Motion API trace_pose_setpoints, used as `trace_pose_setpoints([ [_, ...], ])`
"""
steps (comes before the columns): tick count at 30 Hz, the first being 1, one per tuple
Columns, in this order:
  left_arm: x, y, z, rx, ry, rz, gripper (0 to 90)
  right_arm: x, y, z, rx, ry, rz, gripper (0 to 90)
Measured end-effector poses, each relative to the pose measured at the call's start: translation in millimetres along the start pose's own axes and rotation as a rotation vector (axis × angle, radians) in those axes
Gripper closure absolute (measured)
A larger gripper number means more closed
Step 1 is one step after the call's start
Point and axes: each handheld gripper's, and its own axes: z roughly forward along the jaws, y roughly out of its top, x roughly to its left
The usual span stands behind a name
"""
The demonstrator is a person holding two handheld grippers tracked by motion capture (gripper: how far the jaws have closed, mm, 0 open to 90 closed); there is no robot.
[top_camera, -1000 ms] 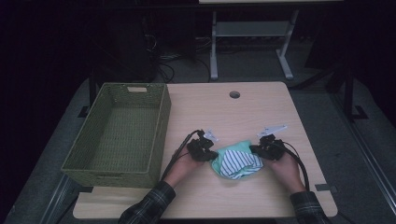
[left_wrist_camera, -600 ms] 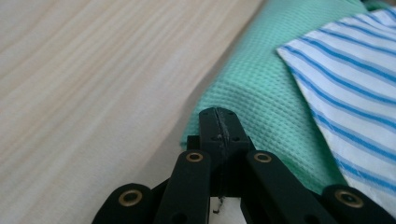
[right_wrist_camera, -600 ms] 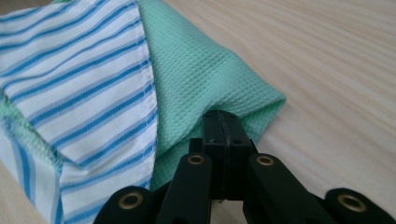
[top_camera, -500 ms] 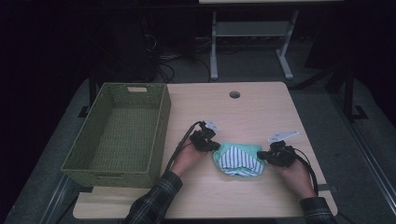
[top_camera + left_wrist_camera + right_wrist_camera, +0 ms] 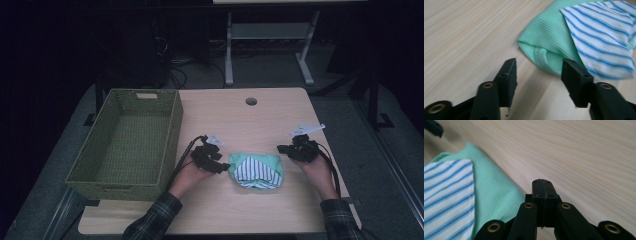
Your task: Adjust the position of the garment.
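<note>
High view: a wooden table [image 5: 260, 120] was seen from above, with a folded cloth bundle [image 5: 256, 170] lying toward its 6 o'clock edge.
Cloth bundle: a mint-green cloth [image 5: 240, 159] was folded around a blue-and-white striped cloth [image 5: 255, 172]; the bundle was laid flat on the table, between the two grippers.
Left gripper [image 5: 223, 167]: it was held at 9 o'clock of the bundle, just beside the green edge; whether the cloth was touched could not be told.
Left gripper view: the jaws of the left gripper [image 5: 539, 75] were spread apart, with nothing between them except bare table; the green cloth's folded corner [image 5: 541, 53] was seen just ahead of the gap, and the striped cloth [image 5: 604, 40] lay on top at 2 o'clock.
Right gripper [image 5: 281, 148]: it was held at 3 o'clock of the bundle, near it but apart from it.
Right gripper view: the jaws of the right gripper [image 5: 543, 183] were pressed together, with no cloth pinched; the green cloth [image 5: 491, 187] was seen at 9 o'clock of the jaws, the striped cloth [image 5: 446, 195] farther that way.
Basket: a green woven basket [image 5: 172, 135] was stood at 9 o'clock on the table, well apart from the bundle.
Table hole: a round hole [image 5: 251, 101] was seen at 12 o'clock of the bundle.
</note>
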Motion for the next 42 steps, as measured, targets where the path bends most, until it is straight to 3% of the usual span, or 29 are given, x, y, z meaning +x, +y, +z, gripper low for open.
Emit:
trace_pose_setpoints([
  [5,-7.1,-11.0,-5.8,-0.012,0.010,-0.010,32.3,-5.9,-2.6,13.8,0.031,0.006,0.014,89.7],
  [9,-12.2,-19.1,-9.6,-0.008,0.028,-0.015,16.2,-8.0,-5.1,17.7,0.041,0.020,0.016,89.7],
  [17,-17.0,-32.2,-15.9,0.027,0.016,-0.007,14.9,-6.5,-10.7,17.3,0.066,0.051,0.001,89.6],
  [29,-22.7,-31.3,-12.6,0.044,0.003,0.018,15.0,0.4,-27.7,0.5,0.071,0.071,-0.010,89.6],
  [42,-22.4,-30.6,-14.5,0.036,0.001,0.018,15.0,26.5,-47.7,-18.9,0.073,0.105,-0.047,89.5],
])
